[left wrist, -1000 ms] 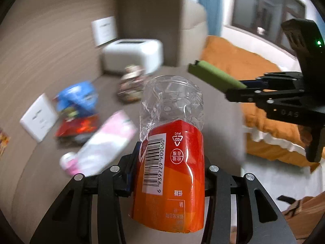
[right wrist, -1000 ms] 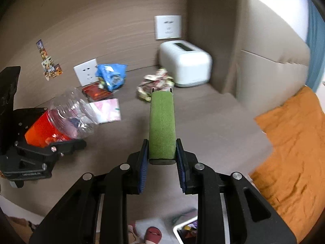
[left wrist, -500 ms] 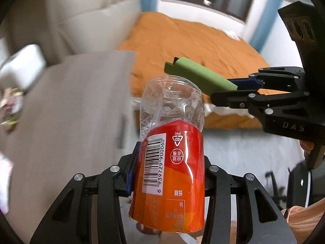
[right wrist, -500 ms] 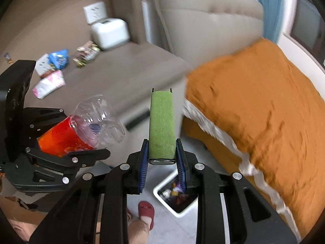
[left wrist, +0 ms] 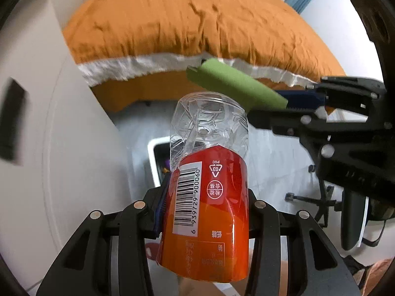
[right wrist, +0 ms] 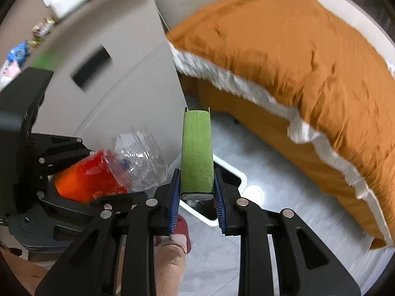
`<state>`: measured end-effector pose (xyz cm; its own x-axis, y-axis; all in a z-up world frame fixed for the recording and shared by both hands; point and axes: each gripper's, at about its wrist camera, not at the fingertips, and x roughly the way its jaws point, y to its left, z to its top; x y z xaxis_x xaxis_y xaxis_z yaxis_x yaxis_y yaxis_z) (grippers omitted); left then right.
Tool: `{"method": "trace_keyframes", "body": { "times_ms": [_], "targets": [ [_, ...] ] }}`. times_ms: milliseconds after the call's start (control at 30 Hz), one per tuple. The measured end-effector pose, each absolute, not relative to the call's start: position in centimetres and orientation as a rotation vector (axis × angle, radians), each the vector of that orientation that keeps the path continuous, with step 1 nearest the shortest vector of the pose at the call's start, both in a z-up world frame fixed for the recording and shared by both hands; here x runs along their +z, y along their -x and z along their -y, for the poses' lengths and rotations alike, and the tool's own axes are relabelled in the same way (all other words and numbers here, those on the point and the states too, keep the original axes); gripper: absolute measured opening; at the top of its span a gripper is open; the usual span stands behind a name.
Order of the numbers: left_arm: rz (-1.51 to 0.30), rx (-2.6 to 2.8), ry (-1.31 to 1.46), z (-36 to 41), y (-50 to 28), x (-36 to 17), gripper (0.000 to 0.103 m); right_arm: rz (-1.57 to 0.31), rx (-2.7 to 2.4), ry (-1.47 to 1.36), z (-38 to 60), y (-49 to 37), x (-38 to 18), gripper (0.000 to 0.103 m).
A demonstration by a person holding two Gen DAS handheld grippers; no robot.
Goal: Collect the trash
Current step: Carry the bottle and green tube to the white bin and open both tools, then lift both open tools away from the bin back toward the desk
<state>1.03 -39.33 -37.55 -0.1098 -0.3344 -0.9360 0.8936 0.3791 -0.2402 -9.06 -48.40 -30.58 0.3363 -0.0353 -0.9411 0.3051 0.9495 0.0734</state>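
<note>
My left gripper point(left wrist: 206, 197) is shut on a clear plastic bottle with an orange-red label point(left wrist: 209, 190), held in the air above a white trash bin point(left wrist: 154, 157) on the floor. The bottle also shows in the right wrist view point(right wrist: 111, 172). My right gripper point(right wrist: 196, 197) is shut on a flat green box point(right wrist: 196, 153), held just right of the bottle and over the same bin point(right wrist: 234, 175). The green box shows in the left wrist view point(left wrist: 234, 83).
A bed with an orange cover point(right wrist: 296, 49) fills the right side. A white cabinet side point(right wrist: 111, 74) stands at the left, with more wrappers point(right wrist: 17, 51) on its top. A person's foot in a red slipper point(right wrist: 180, 231) is beside the bin. An office chair base point(left wrist: 318, 199) stands on the grey floor.
Both grippers have swung away from the cabinet top and down toward the floor, carrying the bottle and the green box. The white bin is now under them.
</note>
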Motion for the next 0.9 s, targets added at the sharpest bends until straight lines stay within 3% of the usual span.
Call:
{"method": "trace_keyframes", "body": {
  "times_ms": [500, 533, 567, 600, 633, 900],
  "targets": [
    [-1.424, -1.151, -0.667, 42.9, 0.0, -58.6, 0.045, -1.364, -0.211, -0.345, 51.5, 9.9, -50.6, 0.027],
    [-1.433, -1.144, -0.669, 42.8, 0.0, -59.5, 0.055, -1.370, -0.207, -0.345, 51.6, 9.9, -51.6, 0.030],
    [-1.448, -1.136, -0.666, 42.8, -0.2, -60.5, 0.091, -1.380, -0.202, -0.349, 51.7, 9.8, -52.6, 0.039],
    [-1.459, -1.112, -0.669, 42.7, -0.4, -61.8, 0.099, -1.389, -0.210, -0.352, 51.9, 9.8, -53.9, 0.073],
    [-1.441, -1.100, -0.698, 42.7, -0.3, -62.8, 0.098, -1.373, -0.245, -0.362, 52.3, 10.0, -54.6, 0.100],
    [-1.447, -1.082, -0.716, 42.3, -0.1, -64.6, 0.098, -1.409, -0.272, -0.400, 53.5, 10.5, -57.0, 0.098]
  ]
}}
